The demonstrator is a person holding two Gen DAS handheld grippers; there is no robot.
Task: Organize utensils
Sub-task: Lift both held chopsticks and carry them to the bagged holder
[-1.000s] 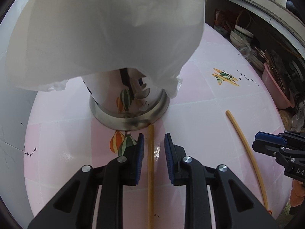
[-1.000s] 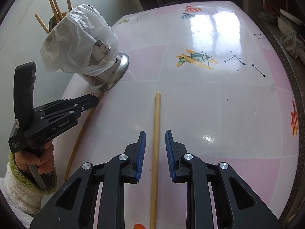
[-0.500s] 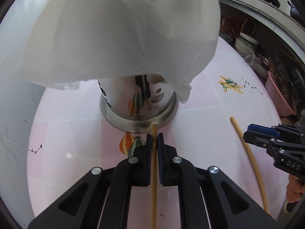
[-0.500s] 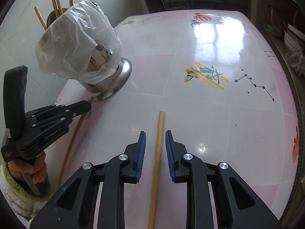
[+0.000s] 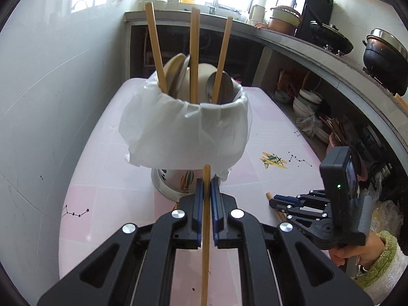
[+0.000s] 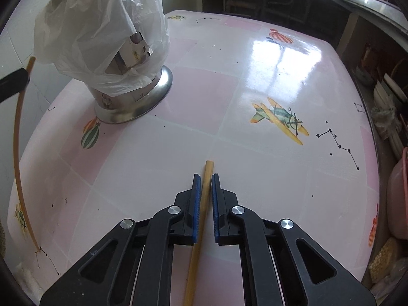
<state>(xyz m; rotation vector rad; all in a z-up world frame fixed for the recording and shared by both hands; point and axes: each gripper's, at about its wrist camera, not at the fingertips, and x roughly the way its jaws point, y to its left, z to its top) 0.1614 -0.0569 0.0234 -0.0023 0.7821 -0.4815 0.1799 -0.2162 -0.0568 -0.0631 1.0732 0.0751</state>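
While the left tool (image 5: 206,188) tilted downward, clenched on a thin bamboo chopstick (image 5: 205,232), the right tool (image 6: 204,186) was closing around another chopstick (image 6: 201,209) lying on the pink worktop (image 6: 255,178).

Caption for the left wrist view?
Left gripper shut on a chopstick, facing the bag-lined utensil holder.

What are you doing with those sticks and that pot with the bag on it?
A person is tidying chopsticks into the holder, which has a plastic bag over its rim. The left tool is shut on one chopstick. The right tool has closed on another chopstick on the table.
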